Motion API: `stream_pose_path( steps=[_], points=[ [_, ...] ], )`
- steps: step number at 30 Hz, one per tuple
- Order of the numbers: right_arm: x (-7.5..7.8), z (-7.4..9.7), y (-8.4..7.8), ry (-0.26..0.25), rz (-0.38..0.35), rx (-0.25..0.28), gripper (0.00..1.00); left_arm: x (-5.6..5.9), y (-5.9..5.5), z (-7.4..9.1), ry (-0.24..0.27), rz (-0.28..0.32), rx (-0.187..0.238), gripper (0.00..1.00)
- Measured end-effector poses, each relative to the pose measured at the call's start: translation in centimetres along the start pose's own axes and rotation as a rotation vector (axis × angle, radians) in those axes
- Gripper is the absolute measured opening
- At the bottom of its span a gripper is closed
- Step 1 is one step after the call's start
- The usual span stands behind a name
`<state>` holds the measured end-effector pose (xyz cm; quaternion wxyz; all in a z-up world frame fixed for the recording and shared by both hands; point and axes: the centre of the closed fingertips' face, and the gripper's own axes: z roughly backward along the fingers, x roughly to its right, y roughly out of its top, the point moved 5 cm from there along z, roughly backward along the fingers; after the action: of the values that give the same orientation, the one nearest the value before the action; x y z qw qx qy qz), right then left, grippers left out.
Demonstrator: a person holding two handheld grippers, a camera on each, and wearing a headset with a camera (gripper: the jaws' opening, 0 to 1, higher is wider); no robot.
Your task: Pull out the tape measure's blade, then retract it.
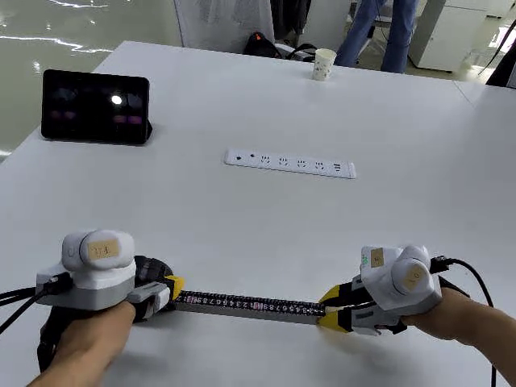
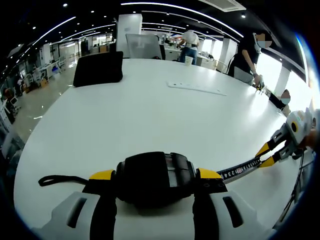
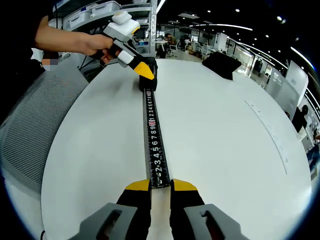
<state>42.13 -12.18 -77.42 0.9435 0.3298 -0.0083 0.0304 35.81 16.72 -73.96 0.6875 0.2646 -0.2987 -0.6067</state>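
Setting: open-plan office.
- Large white table used as the workbench.
- White multi-socket power strip lying flat mid-table.
- Dark tablet propped upright near the far left edge.
- Paper cup standing at the far edge.
- Grey mesh office chair beside the table.
- Glossy pale floor.
- Long linear ceiling lights with recessed spots.
- Rows of desks in the background.
- White cabinet at far right.
- A person in jeans standing beyond the table.

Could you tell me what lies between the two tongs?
The tape measure's pulled-out blade, from left tongs to right tongs, in the head view.
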Motion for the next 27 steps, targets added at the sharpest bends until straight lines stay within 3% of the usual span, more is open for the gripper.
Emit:
stream_pose_path(
  steps=[27],
  points=[
    [-0.5, -2.0, 2.5, 0.019, 0.023, 0.012, 0.11, -0.3, 0.0, 0.1, -0.016, 0.014, -0.004, 0.57]
  ],
)
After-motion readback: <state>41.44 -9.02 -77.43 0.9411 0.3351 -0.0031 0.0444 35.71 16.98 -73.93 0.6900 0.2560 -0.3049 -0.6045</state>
